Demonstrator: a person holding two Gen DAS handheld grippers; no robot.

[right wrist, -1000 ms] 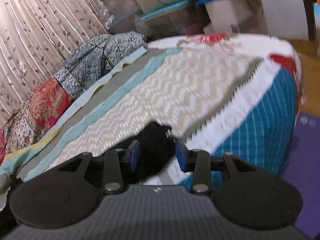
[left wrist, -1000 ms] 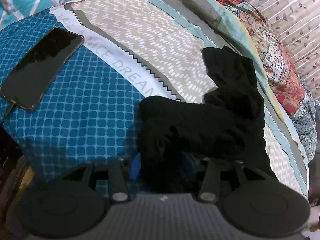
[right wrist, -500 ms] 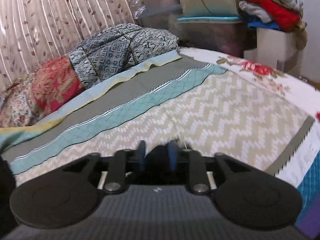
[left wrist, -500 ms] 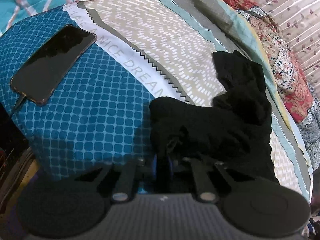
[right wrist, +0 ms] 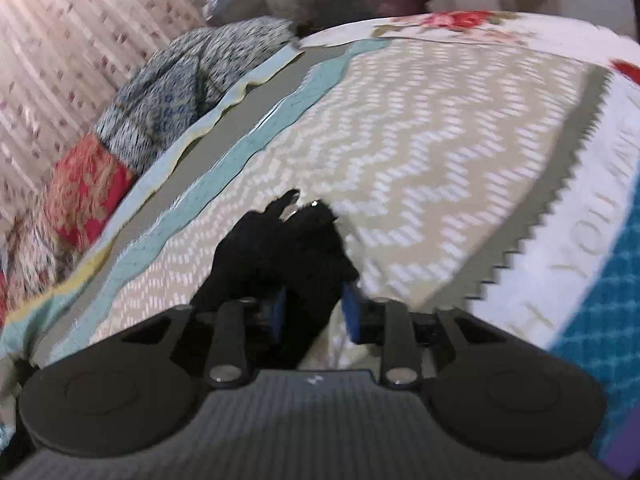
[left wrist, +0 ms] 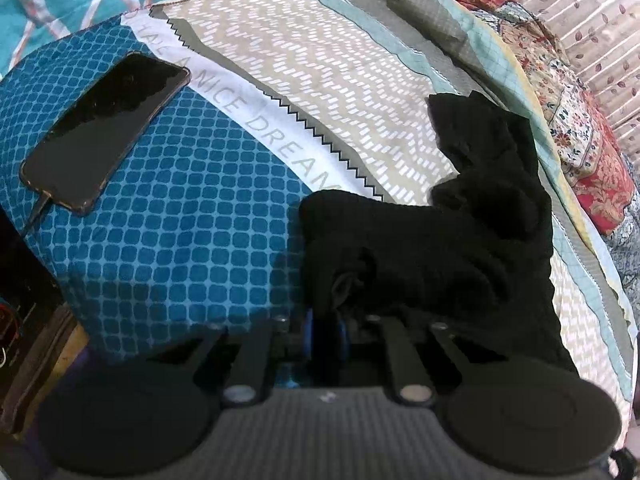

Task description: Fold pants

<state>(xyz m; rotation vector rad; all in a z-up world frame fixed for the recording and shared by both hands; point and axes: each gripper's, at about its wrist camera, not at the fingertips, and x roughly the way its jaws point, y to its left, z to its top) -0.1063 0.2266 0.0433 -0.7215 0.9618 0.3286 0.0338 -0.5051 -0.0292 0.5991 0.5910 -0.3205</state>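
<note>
The black pants [left wrist: 440, 248] lie crumpled on the patterned bedspread [left wrist: 320, 92], near the bed's front edge. My left gripper [left wrist: 325, 334] is shut on the near edge of the pants, blue pads pinched close on the cloth. In the right wrist view another part of the black pants [right wrist: 280, 248] sticks up between the blue pads of my right gripper [right wrist: 314, 308], which holds it with the pads a little apart. That view is blurred by motion.
A black phone [left wrist: 104, 128] with a cable lies on the blue checked part of the bedspread at the left. Folded quilts [right wrist: 132, 120] and a curtain [right wrist: 60, 40] run along the far side. The bed's edge drops to the floor at the left [left wrist: 24, 320].
My left gripper closed on the pants' near edge and stays there. My right gripper swung around with its piece of pants; its pads now stand wider than half a second ago.
</note>
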